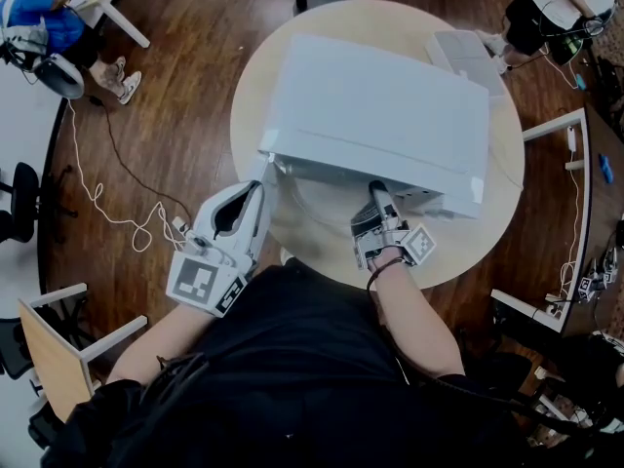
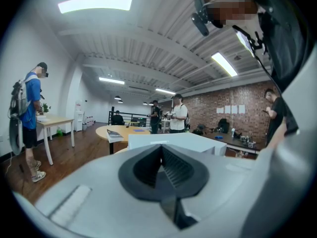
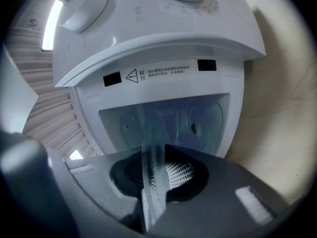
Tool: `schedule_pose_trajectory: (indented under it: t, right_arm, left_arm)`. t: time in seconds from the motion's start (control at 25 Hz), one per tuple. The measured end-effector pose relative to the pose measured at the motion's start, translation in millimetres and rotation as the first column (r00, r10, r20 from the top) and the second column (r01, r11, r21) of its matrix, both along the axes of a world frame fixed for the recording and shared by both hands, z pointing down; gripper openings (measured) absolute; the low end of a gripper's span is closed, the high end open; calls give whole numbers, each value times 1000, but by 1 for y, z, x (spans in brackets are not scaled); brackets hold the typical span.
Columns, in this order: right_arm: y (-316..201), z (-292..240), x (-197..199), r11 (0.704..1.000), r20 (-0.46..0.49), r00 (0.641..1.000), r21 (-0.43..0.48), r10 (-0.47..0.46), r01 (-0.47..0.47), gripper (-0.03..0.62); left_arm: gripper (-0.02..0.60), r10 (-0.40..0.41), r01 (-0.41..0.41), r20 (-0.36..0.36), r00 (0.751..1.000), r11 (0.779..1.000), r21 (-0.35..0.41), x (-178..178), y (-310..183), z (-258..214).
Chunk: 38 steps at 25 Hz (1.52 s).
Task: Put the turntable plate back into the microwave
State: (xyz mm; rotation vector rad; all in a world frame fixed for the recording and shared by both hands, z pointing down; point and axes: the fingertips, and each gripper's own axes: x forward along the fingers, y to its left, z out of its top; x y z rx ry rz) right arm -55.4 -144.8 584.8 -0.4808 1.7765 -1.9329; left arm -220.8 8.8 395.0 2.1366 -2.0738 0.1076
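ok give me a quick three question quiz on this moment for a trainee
1. True or false: the right gripper is empty.
2. Pick one: the microwave stands on A) the floor, B) a round table, C) a wall shelf.
3. Fill the gap: the left gripper has its jaws ____, with nothing between them.

Key:
1. False. It is shut on the turntable plate, held edge-on in front of the microwave's open cavity.
2. B.
3. Shut.
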Motion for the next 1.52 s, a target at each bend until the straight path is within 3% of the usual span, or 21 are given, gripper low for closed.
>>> schedule_pose_trajectory:
  t: [1.52]
  right_arm:
    - [-30, 22, -16, 996, -46, 996, -25, 79, -81, 57]
  left_arm:
    - [6, 34, -33, 15, 999, 999, -26, 5, 0, 4]
